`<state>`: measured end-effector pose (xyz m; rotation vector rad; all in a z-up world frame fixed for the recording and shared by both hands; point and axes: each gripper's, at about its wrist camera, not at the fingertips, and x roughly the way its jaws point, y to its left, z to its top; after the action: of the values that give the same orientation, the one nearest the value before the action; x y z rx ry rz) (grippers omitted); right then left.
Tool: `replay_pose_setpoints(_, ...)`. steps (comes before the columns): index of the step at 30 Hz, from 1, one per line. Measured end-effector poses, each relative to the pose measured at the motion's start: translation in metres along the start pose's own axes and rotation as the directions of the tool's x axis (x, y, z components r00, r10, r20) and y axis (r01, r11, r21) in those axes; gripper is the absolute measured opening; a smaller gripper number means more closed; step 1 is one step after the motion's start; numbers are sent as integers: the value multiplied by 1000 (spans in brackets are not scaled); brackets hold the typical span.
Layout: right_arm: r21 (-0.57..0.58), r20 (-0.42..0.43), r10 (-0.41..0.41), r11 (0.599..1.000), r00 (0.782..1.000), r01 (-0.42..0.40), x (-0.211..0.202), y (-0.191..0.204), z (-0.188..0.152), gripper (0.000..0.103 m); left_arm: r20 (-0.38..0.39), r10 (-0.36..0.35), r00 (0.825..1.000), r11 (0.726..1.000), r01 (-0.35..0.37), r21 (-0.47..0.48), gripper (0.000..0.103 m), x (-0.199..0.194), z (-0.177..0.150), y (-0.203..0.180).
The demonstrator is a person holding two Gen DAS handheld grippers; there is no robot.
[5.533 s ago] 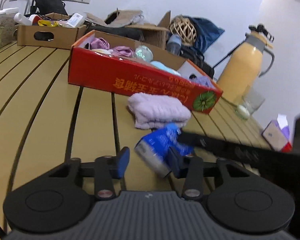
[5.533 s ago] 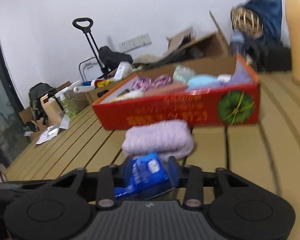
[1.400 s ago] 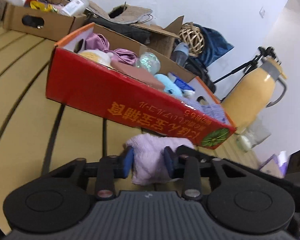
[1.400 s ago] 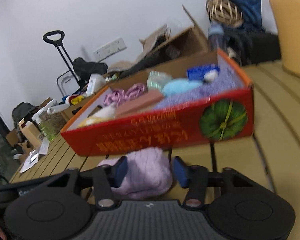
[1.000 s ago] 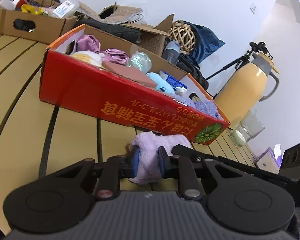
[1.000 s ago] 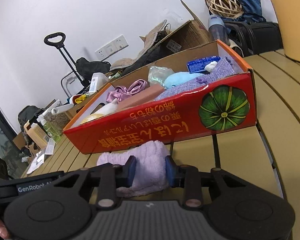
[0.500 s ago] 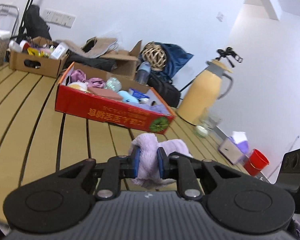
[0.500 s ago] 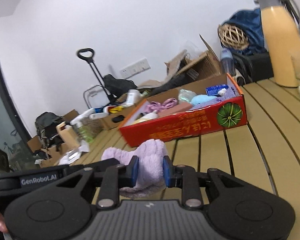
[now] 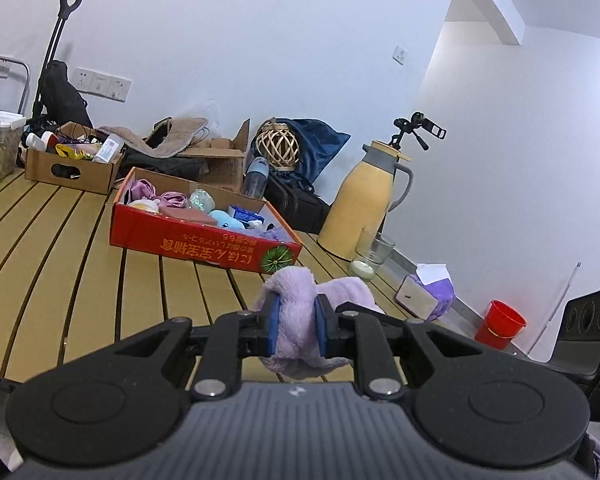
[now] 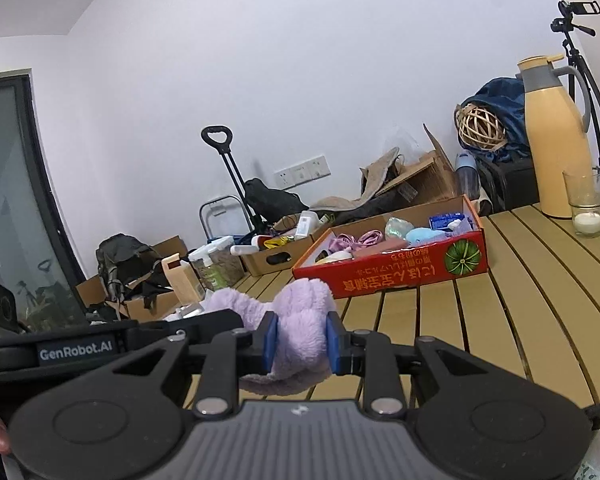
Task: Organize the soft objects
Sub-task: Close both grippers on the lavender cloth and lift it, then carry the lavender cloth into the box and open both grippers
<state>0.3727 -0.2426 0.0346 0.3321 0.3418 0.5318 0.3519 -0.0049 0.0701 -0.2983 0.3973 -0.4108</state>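
Note:
A fluffy lilac towel [image 9: 296, 320] is held in the air above the near part of the slatted wooden table [image 9: 80, 264]. My left gripper [image 9: 297, 322] is shut on one end of it. My right gripper [image 10: 299, 336] is shut on the other end of the towel [image 10: 300, 320]. The left gripper's body also shows in the right wrist view [image 10: 100, 348]. A red cardboard box [image 9: 204, 246] with several soft things in it stands farther back on the table; it also shows in the right wrist view [image 10: 396, 276].
A yellow thermos jug [image 9: 366, 200] and a glass with a candle [image 9: 370, 260] stand right of the box. A tissue pack [image 9: 420, 296] lies at the table's right edge. Brown boxes [image 9: 72, 168] and clutter line the back. A red bucket [image 9: 500, 324] sits on the floor.
Both grippers closed on the lilac towel as it lay in front of the red box, then lifted it up and back from the box. The blue packet went into the red box earlier.

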Motion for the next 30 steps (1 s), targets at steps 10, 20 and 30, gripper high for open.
replay_pose_setpoints(10,-1,7,-8,1000,1000,8,17,-14,15,25,-3,-19,1000,1000,19,7,19,46,26,10)
replay_pose_setpoints(20,-32,-24,-56,998,998,55,126,-93,113,25,-87,-67,994,997,64,-30,19,211,105,49)
replay_pose_setpoints(30,-85,-211,-171,984,962,156,307,-193,184,26,-270,36,962,991,-68,-111,23,399,138,107)
